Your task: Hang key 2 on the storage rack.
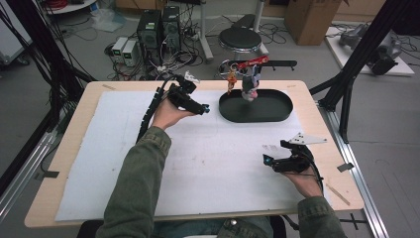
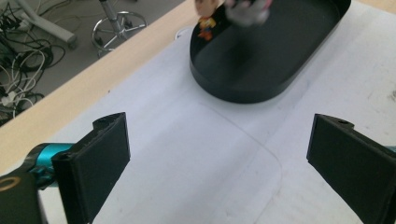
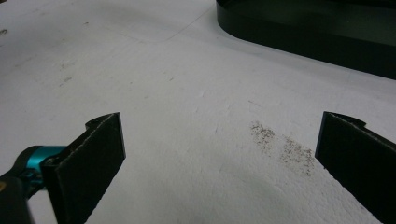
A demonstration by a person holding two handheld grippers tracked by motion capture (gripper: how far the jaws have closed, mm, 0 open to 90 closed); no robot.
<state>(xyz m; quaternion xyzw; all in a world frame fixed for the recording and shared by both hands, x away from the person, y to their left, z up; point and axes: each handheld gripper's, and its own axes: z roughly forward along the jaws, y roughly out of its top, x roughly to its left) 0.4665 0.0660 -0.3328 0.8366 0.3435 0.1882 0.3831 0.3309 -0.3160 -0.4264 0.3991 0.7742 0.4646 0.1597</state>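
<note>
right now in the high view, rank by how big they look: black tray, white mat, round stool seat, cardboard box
1. white mat
2. black tray
3. cardboard box and stool seat: look alike in size; both sit farther back and the box is cut off, so unranked.

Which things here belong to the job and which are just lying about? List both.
Likely in the job:
black oval tray
keychain bundle at the tray's far rim
left gripper, right gripper, both open

Lying about:
stool
computer towers
cardboard box

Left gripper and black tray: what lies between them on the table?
Nothing but bare white mat lies between the left gripper and the black tray, as the left gripper view shows.
</note>
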